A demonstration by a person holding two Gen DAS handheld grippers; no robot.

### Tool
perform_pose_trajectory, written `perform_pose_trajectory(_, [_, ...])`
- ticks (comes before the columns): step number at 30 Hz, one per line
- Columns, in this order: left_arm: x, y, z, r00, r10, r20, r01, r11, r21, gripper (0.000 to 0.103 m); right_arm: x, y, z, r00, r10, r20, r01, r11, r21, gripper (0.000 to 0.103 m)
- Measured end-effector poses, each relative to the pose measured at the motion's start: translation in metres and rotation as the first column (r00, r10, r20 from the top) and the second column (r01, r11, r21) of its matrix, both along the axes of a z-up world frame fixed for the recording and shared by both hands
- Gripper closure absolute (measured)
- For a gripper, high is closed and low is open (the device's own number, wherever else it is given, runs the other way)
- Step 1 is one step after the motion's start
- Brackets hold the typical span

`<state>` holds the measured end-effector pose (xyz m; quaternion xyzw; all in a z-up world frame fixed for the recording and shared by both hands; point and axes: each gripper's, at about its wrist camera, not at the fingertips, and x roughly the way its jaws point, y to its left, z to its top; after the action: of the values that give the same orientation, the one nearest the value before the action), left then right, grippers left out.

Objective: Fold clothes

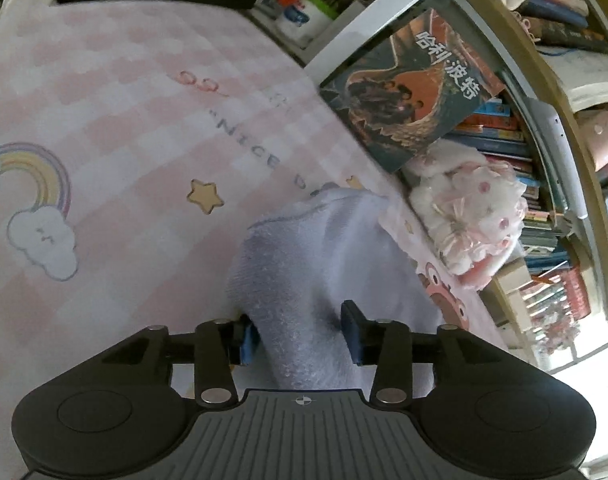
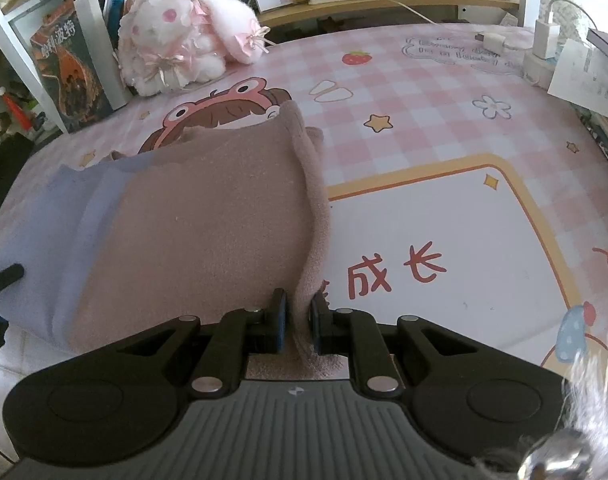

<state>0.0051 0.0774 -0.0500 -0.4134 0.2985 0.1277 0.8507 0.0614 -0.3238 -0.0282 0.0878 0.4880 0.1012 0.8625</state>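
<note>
A table under a pink checked cloth [image 2: 404, 92] carries everything. On it lie a towel [image 2: 192, 216] (brown, lilac-edged), a plush toy [image 2: 176, 48] and chargers [image 2: 544, 40].

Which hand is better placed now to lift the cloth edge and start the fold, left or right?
Right, probably. The right tongs are shut on the pink cloth at its rolled edge. The left tongs stand wider around the pale lilac cloth, with a gap at one pad.

Fuzzy towel [image 2: 208, 220], taupe-pink with a pale blue end band, lies folded over on the pink-checked bench [image 2: 424, 128].
</note>
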Motion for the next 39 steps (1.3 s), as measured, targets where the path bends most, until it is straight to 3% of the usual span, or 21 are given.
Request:
perform_pose_trajectory(4, [0.009,0.000,-0.002,1.000,-0.006,-0.012,0.006,1.000,0.022,0.086,0.000,0.003,0.000,1.000,-0.004,-0.001,0.004,1.000,-0.003,0.090])
perform_pose_trajectory(6, [0.009,0.006,-0.001,1.000,-0.022,0.015,0.021,1.000,0.023,0.088,0.000,0.004,0.000,1.000,-0.006,-0.003,0.006,1.000,-0.004,0.090])
perform_pose_trajectory(9, [0.006,0.021,0.001,0.998,-0.015,0.054,0.013,1.000,0.028,0.089,0.000,0.007,-0.001,1.000,-0.010,-0.017,0.010,1.000,0.022,0.090])
perform_pose_trajectory(13, [0.005,0.047,-0.006,0.999,0.008,0.034,-0.009,1.000,0.030,0.089,0.000,0.027,-0.004,0.998,0.054,-0.023,-0.052,0.996,0.075,0.090])
perform_pose_trajectory(18, [0.001,0.058,-0.006,0.999,0.020,0.037,-0.021,0.999,0.031,0.089,0.001,0.053,-0.001,0.985,0.170,0.013,-0.170,0.985,0.022,0.090])
perform_pose_trajectory(23, [0.002,0.056,-0.007,0.999,0.038,0.029,-0.039,0.999,0.038,0.089,0.001,0.057,0.002,0.973,0.229,0.035,-0.227,0.973,-0.045,0.079])
perform_pose_trajectory(27, [0.001,0.052,-0.003,0.997,0.058,0.040,-0.060,0.997,0.046,0.089,-0.006,0.056,0.009,0.948,0.312,0.068,-0.304,0.947,-0.104,0.069])
perform_pose_trajectory(31, [0.000,0.042,0.009,0.994,0.077,0.073,-0.082,0.994,0.068,0.089,-0.014,0.052,0.011,0.913,0.398,0.089,-0.387,0.914,-0.121,0.070])
perform_pose_trajectory(39, [0.000,-0.013,0.063,0.985,0.046,0.169,-0.078,0.978,0.192,0.089,0.008,0.034,-0.002,0.902,0.426,0.065,-0.429,0.902,0.048,0.078])
